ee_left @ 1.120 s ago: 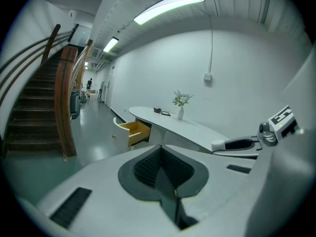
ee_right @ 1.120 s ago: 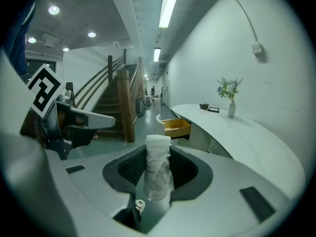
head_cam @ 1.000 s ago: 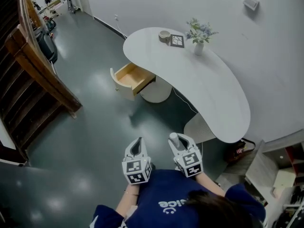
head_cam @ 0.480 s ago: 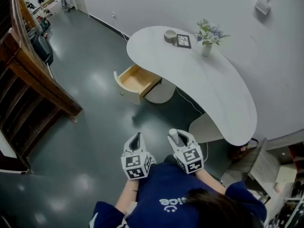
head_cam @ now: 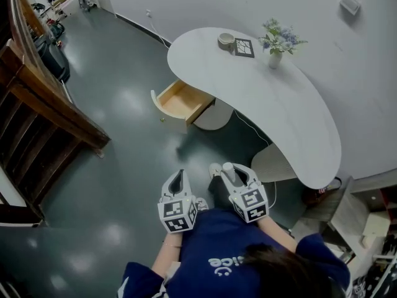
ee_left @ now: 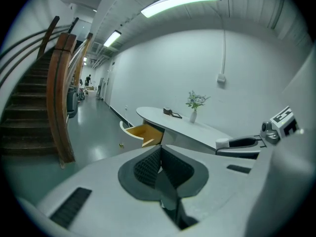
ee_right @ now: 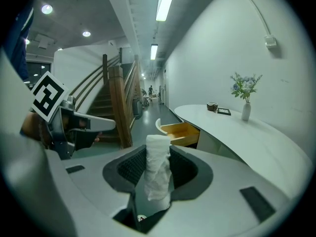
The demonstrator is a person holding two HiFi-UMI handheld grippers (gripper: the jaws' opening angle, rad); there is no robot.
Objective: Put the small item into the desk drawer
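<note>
Both tools sit low in the head view, the left gripper [head_cam: 179, 182] beside the right gripper [head_cam: 234, 177], with the open drawer [head_cam: 182, 99] well ahead and slightly left under the counter [head_cam: 279, 110]. Left gripper view: jaws pressed together, empty. Right gripper view: jaws clamp the white roll [ee_right: 158, 167], standing upright, so this hand is the carrier
</note>
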